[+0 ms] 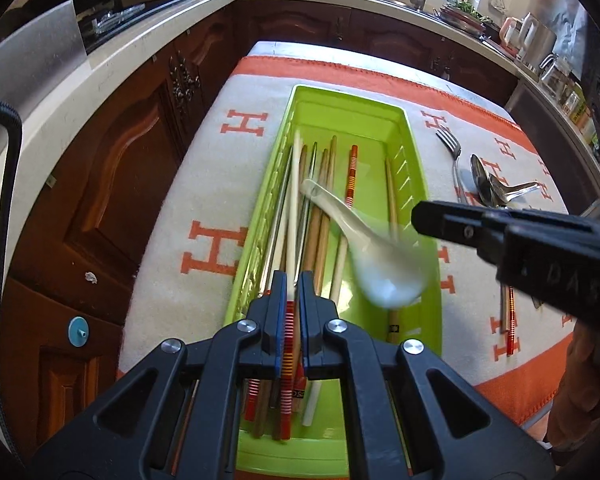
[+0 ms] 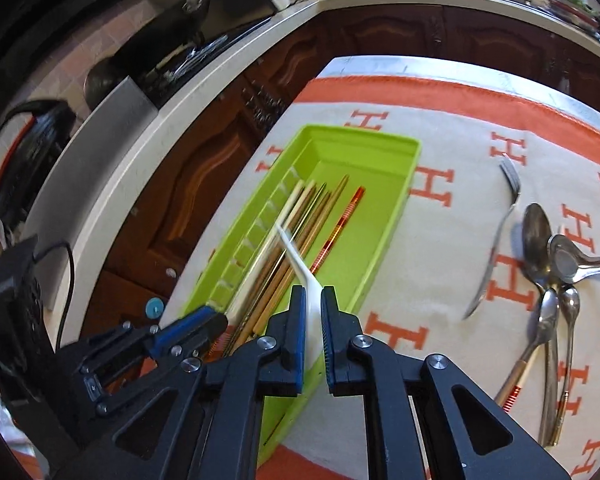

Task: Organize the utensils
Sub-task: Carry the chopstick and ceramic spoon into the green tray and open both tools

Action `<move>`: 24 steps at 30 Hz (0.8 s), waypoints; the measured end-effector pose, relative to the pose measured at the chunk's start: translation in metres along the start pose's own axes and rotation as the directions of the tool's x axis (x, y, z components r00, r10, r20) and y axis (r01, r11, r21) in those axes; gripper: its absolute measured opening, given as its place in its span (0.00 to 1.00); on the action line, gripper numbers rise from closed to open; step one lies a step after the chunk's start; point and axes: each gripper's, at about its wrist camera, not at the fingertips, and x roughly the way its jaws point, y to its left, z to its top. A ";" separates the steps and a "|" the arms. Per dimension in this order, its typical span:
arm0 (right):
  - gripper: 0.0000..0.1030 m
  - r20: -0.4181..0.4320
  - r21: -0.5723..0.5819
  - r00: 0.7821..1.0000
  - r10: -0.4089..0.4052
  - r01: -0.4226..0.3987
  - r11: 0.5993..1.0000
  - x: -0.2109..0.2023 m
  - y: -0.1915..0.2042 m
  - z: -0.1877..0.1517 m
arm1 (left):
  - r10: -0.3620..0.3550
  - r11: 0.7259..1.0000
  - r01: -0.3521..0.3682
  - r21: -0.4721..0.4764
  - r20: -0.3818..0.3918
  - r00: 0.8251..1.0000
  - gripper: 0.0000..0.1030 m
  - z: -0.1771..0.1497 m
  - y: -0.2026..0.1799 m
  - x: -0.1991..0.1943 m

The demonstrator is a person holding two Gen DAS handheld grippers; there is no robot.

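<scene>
A lime green tray (image 1: pixel 340 94) lies lengthwise on the orange-and-white cloth and holds several chopsticks (image 1: pixel 324 200). My left gripper (image 1: pixel 294 300) hangs over the tray's near end, shut on a red-striped chopstick (image 1: pixel 287 340). A white ceramic spoon (image 1: pixel 384 268) lies slantwise over the chopsticks, its bowl blurred. My right gripper (image 1: pixel 420 218) reaches in from the right, just above that bowl. In the right wrist view the right gripper (image 2: pixel 313 312) stands slightly open, and the white spoon (image 2: pixel 300 268) shows in the gap with its handle pointing away. The left gripper (image 2: pixel 216 322) is at lower left.
Right of the tray, on the cloth (image 2: pixel 440 240), lie a fork (image 2: pixel 500 232), several metal spoons (image 2: pixel 540 236) and a pair of red-striped chopsticks (image 1: pixel 510 320). Dark wood cabinets (image 1: pixel 132 168) under a pale counter run along the left and far sides.
</scene>
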 end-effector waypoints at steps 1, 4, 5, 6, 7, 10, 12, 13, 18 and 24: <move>0.14 0.001 -0.005 1.000 0.002 -0.002 1.000 0.001 0.001 -0.001 | -0.006 1.000 0.006 -0.008 -0.006 1.000 0.03 0.000 0.002 0.002; 0.19 0.008 -0.019 1.000 0.011 -0.011 1.000 -0.001 0.003 -0.003 | -0.023 0.999 0.023 -0.032 -0.018 1.000 0.04 0.001 0.007 0.006; 0.19 0.009 -0.022 1.000 0.012 -0.012 1.000 -0.002 0.003 -0.004 | -0.024 0.999 0.023 -0.035 -0.017 1.000 0.04 0.001 0.008 0.007; 0.19 0.010 -0.023 1.000 0.011 -0.011 1.000 -0.003 0.003 -0.004 | -0.025 0.999 0.025 -0.035 -0.018 1.000 0.04 0.001 0.007 0.007; 0.19 0.012 -0.023 1.000 0.010 -0.010 1.000 -0.005 0.002 -0.005 | -0.029 0.999 0.029 -0.036 -0.020 0.999 0.04 0.001 0.007 0.006; 0.19 0.014 -0.028 1.000 0.004 -0.004 1.000 -0.008 -0.002 -0.007 | -0.037 0.999 0.036 -0.033 -0.024 0.999 0.04 0.001 0.003 0.006; 0.19 0.015 -0.026 1.000 0.004 -0.003 1.000 -0.010 -0.007 -0.009 | -0.039 0.999 0.039 -0.026 -0.027 0.999 0.04 0.001 -0.002 0.004; 0.19 0.016 -0.026 1.000 0.004 -0.003 1.000 -0.011 -0.009 -0.011 | -0.041 0.999 0.041 -0.024 -0.028 0.999 0.04 0.001 -0.003 0.003; 0.19 0.027 -0.011 1.000 0.006 -0.005 1.000 -0.020 -0.024 -0.018 | -0.044 0.999 0.044 0.001 -0.030 0.999 0.04 0.002 -0.018 -0.003; 0.19 0.052 0.022 0.999 0.008 -0.009 1.000 -0.036 -0.050 -0.027 | -0.054 0.998 0.055 0.031 -0.027 0.998 0.04 0.006 -0.041 -0.012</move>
